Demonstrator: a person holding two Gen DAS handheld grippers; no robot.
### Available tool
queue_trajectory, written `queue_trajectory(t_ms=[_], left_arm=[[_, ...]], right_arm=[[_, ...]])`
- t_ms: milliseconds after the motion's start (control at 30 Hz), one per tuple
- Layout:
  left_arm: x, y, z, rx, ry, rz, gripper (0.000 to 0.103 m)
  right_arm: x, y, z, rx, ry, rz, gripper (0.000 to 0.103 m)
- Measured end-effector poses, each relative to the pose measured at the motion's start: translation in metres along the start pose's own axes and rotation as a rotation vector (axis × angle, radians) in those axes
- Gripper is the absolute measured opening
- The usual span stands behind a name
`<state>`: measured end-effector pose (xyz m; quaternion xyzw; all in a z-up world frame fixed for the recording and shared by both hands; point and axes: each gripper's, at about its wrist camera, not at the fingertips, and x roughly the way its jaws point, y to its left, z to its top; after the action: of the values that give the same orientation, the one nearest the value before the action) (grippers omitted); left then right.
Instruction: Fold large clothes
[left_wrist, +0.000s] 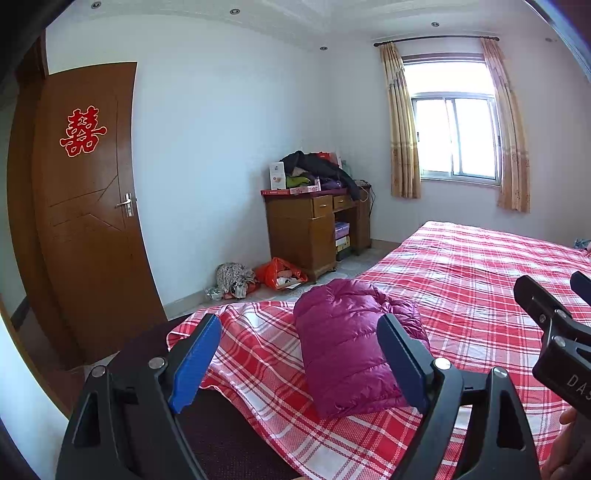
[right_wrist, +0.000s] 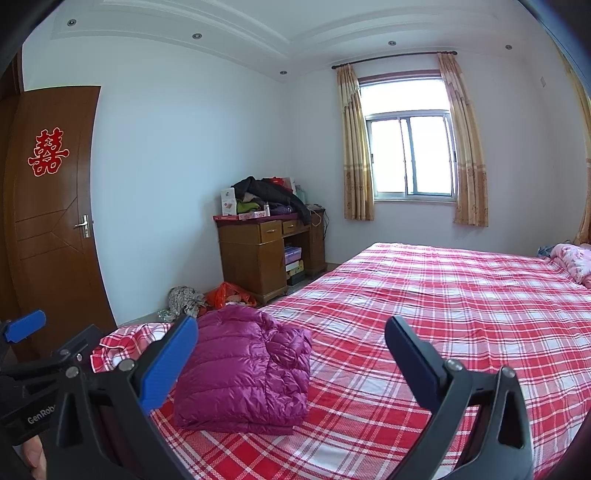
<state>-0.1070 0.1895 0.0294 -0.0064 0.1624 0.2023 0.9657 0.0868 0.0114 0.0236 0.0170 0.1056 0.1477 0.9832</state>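
Note:
A magenta quilted down jacket (left_wrist: 347, 350) lies folded into a compact bundle on the red plaid bed sheet (left_wrist: 461, 280), near the bed's front left corner. It also shows in the right wrist view (right_wrist: 243, 373). My left gripper (left_wrist: 299, 358) is open and empty, held above the bed in front of the jacket, apart from it. My right gripper (right_wrist: 291, 365) is open and empty, to the right of the jacket and clear of it. The right gripper's body shows at the right edge of the left wrist view (left_wrist: 554, 332).
The bed (right_wrist: 443, 295) fills the right half. A wooden desk (left_wrist: 314, 232) piled with clothes and boxes stands by the far wall. Bags and cloth (left_wrist: 258, 277) lie on the floor. A brown door (left_wrist: 85, 206) is on the left. A pink quilt (right_wrist: 576, 262) lies far right.

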Motion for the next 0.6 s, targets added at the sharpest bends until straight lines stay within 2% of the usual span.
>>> queue_trajectory(t_ms=[600], left_arm=[[0.0063, 0.0001, -0.0004, 0.0, 0.033, -0.016, 0.087]], right_arm=[[0.0027, -0.0048, -0.0016, 0.014, 0.025, 0.012, 0.103]])
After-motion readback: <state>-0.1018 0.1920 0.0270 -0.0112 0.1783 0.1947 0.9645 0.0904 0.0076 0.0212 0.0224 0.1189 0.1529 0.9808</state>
